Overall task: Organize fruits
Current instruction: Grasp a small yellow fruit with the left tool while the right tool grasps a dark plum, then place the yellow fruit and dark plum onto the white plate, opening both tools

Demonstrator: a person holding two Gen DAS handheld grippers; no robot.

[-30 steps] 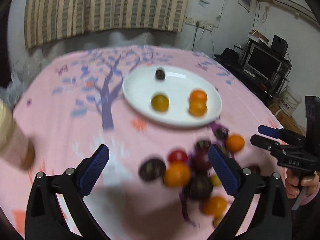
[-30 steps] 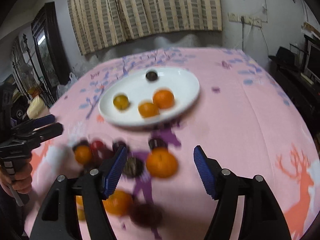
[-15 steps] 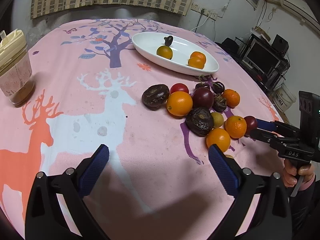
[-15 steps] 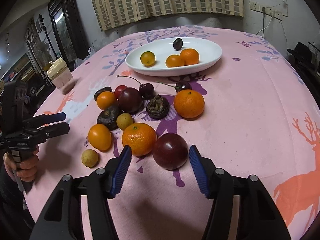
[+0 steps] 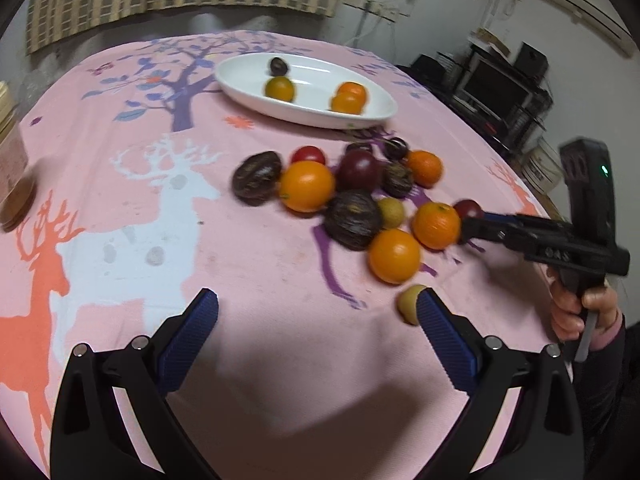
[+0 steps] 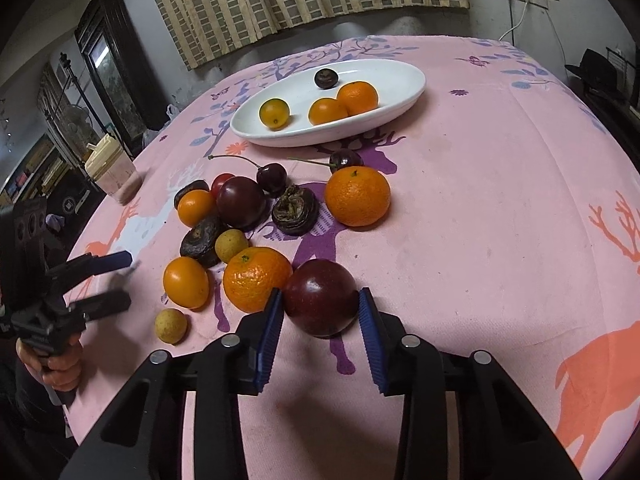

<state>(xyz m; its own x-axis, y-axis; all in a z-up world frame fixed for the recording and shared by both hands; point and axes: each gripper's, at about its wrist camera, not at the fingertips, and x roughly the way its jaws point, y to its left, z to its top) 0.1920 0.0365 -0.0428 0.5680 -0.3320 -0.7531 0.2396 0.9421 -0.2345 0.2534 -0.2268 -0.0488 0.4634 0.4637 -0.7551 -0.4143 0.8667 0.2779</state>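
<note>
— Where is the fruit being worked on?

— A dark red plum (image 6: 320,304), round and glossy, sits on the pink tablecloth (image 6: 480,240) between the blue ribbed pads of the right gripper (image 6: 321,322); both pads lie against its sides, so the jaws are closed on it; being near-spherical, it has no long axis I can call.

— What touches it?

— A dimpled mandarin (image 6: 256,278) presses against its left side; a second mandarin (image 6: 357,196) lies well apart, farther up the cloth.

— And the rest of the heap?

— Two smooth oranges (image 6: 186,282) (image 6: 196,207); two small yellowish round fruits (image 6: 171,325) (image 6: 231,245); a second dark plum (image 6: 241,202); three wrinkled dark fruits (image 6: 295,210) (image 6: 201,240) (image 6: 191,191); two cherries (image 6: 272,178) (image 6: 345,159), their thin stems pointing left; one red fruit (image 6: 222,182), mostly hidden.

— The dish?

— A white oval plate (image 6: 404,84), glazed, its long axis running from near-left to far-right; it holds three orange fruits and one dark one.

— The other hand?

— The left gripper (image 5: 318,316) hangs over bare cloth, jaws wide apart and holding nothing; one small yellowish fruit lies just beside its right pad; a lidded cup (image 6: 112,172) stands at the table's left edge.
</note>
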